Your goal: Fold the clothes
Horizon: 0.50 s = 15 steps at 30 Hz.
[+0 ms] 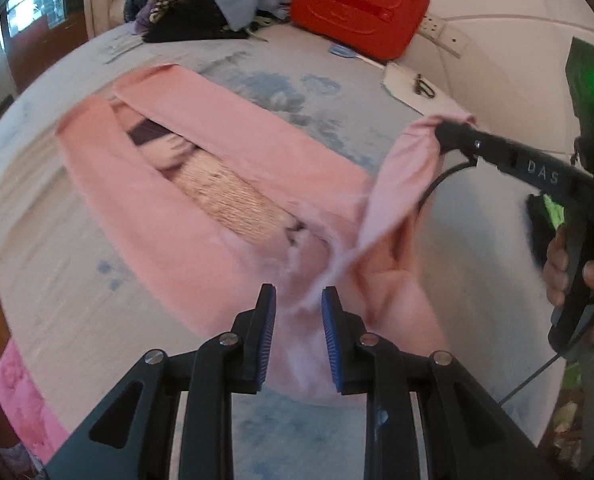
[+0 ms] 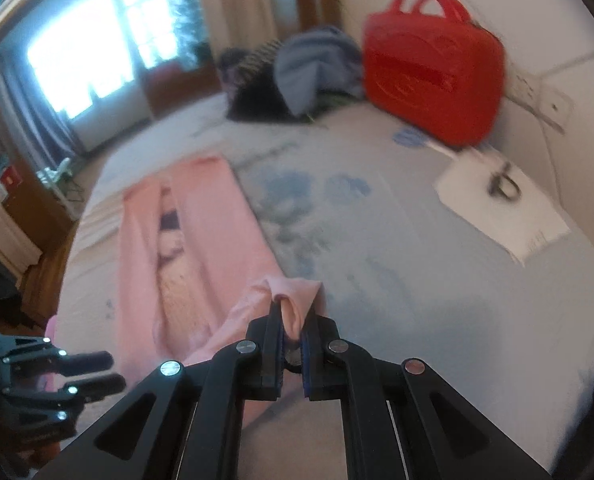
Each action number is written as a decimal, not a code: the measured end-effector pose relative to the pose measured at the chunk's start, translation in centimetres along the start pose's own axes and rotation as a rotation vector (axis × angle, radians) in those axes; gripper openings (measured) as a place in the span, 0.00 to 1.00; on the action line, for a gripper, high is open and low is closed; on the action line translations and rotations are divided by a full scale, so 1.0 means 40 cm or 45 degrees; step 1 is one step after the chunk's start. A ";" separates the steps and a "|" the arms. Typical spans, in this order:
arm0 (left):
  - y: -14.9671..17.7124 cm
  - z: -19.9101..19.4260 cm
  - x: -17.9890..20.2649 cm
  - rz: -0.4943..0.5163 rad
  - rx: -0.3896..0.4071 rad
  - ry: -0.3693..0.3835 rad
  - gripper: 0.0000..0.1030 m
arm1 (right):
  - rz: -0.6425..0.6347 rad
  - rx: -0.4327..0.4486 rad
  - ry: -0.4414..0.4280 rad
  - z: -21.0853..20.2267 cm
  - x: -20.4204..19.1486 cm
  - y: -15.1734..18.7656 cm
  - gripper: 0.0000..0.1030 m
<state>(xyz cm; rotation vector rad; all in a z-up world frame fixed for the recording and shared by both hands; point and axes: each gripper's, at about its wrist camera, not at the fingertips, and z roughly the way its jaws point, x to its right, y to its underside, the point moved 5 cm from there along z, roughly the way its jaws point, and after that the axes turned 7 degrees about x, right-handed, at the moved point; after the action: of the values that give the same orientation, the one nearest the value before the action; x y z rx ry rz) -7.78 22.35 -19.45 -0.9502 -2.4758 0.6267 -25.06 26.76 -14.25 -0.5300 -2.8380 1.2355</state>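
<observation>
Two grippers work one pink garment (image 1: pixel 233 184), spread lower centre on the bed (image 1: pixel 477 248). Right gripper (image 2: pixel 293 330) is clamped on a raised corner, evidently to carry it over as a fold. Left gripper (image 1: pixel 299 300) stands narrowly parted around fabric; whether its pads press cannot be told. Red bag (image 1: pixel 359 6), clothes pile (image 1: pixel 201 0) and paper (image 2: pixel 501 208) sit upper frame, well clear.
</observation>
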 end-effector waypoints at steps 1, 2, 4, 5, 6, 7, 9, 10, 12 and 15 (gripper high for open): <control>0.010 0.001 0.014 -0.001 0.006 -0.010 0.31 | -0.006 -0.015 0.016 -0.008 0.012 0.014 0.07; 0.025 -0.001 0.030 -0.012 0.013 -0.024 0.39 | -0.005 -0.026 0.028 -0.015 0.026 0.027 0.07; 0.062 -0.005 0.064 -0.043 0.026 -0.056 0.76 | -0.003 -0.031 0.011 -0.029 0.054 0.053 0.07; 0.079 -0.008 0.079 -0.059 0.033 -0.078 0.81 | -0.003 -0.032 -0.002 -0.036 0.067 0.066 0.07; 0.096 -0.011 0.094 -0.078 0.038 -0.105 0.85 | -0.003 -0.033 -0.015 -0.043 0.081 0.079 0.07; 0.115 -0.011 0.112 -0.100 0.036 -0.123 0.85 | -0.003 -0.033 -0.028 -0.049 0.095 0.092 0.07; 0.156 -0.010 0.150 -0.148 0.025 -0.145 0.85 | -0.017 -0.047 -0.061 -0.054 0.117 0.113 0.07; 0.171 -0.010 0.168 -0.165 0.022 -0.161 0.85 | -0.026 -0.051 -0.084 -0.054 0.124 0.120 0.07; 0.196 -0.008 0.204 -0.192 0.020 -0.199 0.85 | -0.050 -0.061 -0.124 -0.052 0.130 0.128 0.07; 0.220 0.008 0.241 -0.235 0.014 -0.252 0.85 | -0.067 -0.073 -0.181 -0.052 0.132 0.133 0.07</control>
<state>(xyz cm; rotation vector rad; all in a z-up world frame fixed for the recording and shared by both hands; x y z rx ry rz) -10.00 34.87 -22.41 -0.6727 -2.6908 0.7007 -28.14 33.24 -17.30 -0.3803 -2.9906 1.2341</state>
